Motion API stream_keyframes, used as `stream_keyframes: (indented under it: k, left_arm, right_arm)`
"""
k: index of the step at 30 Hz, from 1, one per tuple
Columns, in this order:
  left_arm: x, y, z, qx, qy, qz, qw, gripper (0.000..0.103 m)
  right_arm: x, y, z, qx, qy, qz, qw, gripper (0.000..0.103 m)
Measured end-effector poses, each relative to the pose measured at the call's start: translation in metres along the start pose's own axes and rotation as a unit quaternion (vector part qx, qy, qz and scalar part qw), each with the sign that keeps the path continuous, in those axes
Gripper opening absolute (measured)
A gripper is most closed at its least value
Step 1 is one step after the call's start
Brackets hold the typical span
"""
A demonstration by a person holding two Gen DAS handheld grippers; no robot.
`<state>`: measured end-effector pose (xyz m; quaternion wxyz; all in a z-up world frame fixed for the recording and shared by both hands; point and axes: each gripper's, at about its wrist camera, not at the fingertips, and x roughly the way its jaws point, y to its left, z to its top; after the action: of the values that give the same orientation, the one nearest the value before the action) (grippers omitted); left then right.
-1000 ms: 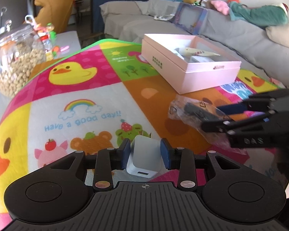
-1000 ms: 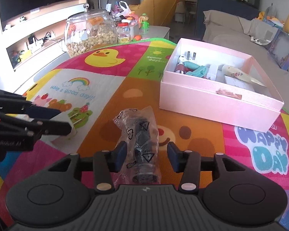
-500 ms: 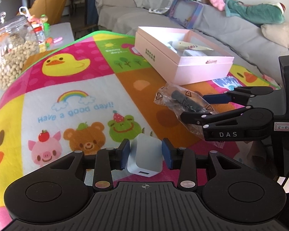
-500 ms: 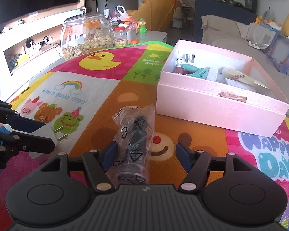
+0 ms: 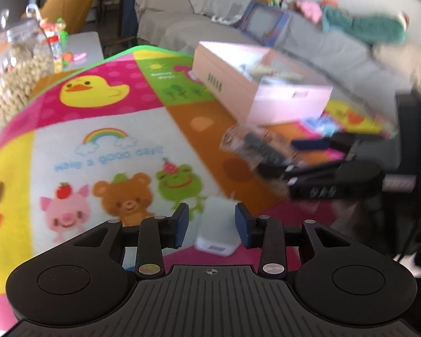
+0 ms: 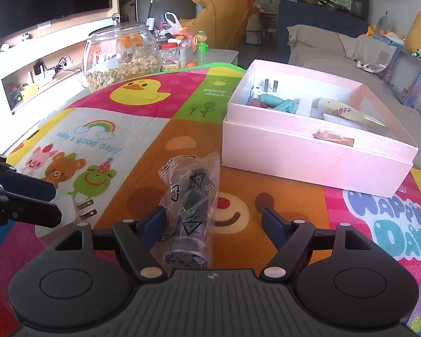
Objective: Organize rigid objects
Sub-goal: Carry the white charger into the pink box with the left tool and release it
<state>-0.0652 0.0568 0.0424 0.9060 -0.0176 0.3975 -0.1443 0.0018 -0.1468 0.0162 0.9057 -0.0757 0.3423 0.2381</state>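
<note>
- Bottom centre of right view: bagged black cylinder (image 6: 189, 210) lies on mat (image 6: 143, 146), between spread pads of right tool (image 6: 213, 223), ungripped.
- Left tool (image 5: 210, 221) also released; white charger (image 5: 216, 231) between its pads.
- Step: pre-grasp. Next: clench, lift to pink box (image 6: 308, 151), upper right.

Each black hand-held gripper (image 6: 213, 224) has ribbed housing, blue pads (image 6: 153, 226), silver screws.

Open mat (image 6: 143, 151) across the left and middle, bare of objects. Blocked at right by the pink box (image 6: 308, 151); far left corner taken by the peanut jar (image 6: 120, 56). Bagged black cylinder (image 6: 192, 196) and white charger (image 5: 217, 230) lying low near the front edge.
</note>
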Motion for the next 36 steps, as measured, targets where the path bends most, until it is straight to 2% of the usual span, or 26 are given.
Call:
stream_keyframes:
  k: [5, 7, 11, 15, 18, 20, 22, 24, 27, 30, 32, 36]
  left_arm:
    - [0.005, -0.005, -0.001, -0.009, 0.006, -0.012, 0.9999, 0.042]
    - [0.014, -0.009, -0.003, -0.01, 0.027, -0.008, 0.9996, 0.04]
    - [0.016, -0.018, -0.006, 0.005, 0.023, 0.013, 0.9996, 0.039]
    - [0.013, -0.011, -0.012, -0.033, 0.007, 0.006, 0.9994, 0.039]
    - [0.009, -0.015, -0.02, -0.033, -0.009, 0.009, 0.9994, 0.04]
    - [0.006, -0.024, -0.024, 0.002, -0.017, 0.02, 0.9997, 0.039]
    - [0.004, -0.034, -0.031, 0.032, -0.027, 0.035, 0.9985, 0.038]
    - [0.002, -0.043, -0.035, 0.054, -0.027, 0.03, 0.9977, 0.037]
    - [-0.006, -0.052, -0.033, 0.059, -0.027, -0.015, 0.9978, 0.037]
    - [-0.018, -0.064, -0.014, 0.067, -0.052, -0.047, 0.9953, 0.037]
    - [-0.028, -0.074, 0.011, 0.079, -0.084, -0.058, 0.9916, 0.037]
    - [-0.034, -0.093, 0.08, 0.102, -0.149, -0.05, 0.9823, 0.037]
  right_arm:
    - [0.0, 0.0, 0.0, 0.0, 0.0, -0.001, 1.0, 0.076]
    - [0.0, 0.0, 0.0, 0.0, 0.0, 0.0, 1.0, 0.076]
    - [0.001, 0.0, 0.001, 0.0, 0.001, -0.006, 1.0, 0.076]
    - [0.003, 0.003, 0.005, -0.007, -0.003, -0.006, 1.0, 0.073]
    - [0.003, 0.009, 0.007, -0.024, -0.008, 0.002, 1.0, 0.054]
    - [0.0, 0.012, 0.007, -0.033, -0.002, 0.015, 0.999, 0.029]
    - [-0.008, 0.013, 0.007, -0.03, 0.013, 0.021, 0.999, 0.024]
    - [-0.025, 0.008, 0.006, -0.018, 0.017, 0.028, 0.999, 0.021]
    - [-0.067, -0.006, 0.002, -0.001, -0.014, 0.033, 0.999, 0.021]
    - [-0.112, -0.025, 0.002, 0.018, -0.058, 0.017, 0.998, 0.021]
    - [-0.144, -0.039, 0.004, 0.027, -0.1, -0.008, 0.995, 0.021]
    - [-0.182, -0.065, 0.004, 0.044, -0.166, -0.076, 0.982, 0.021]
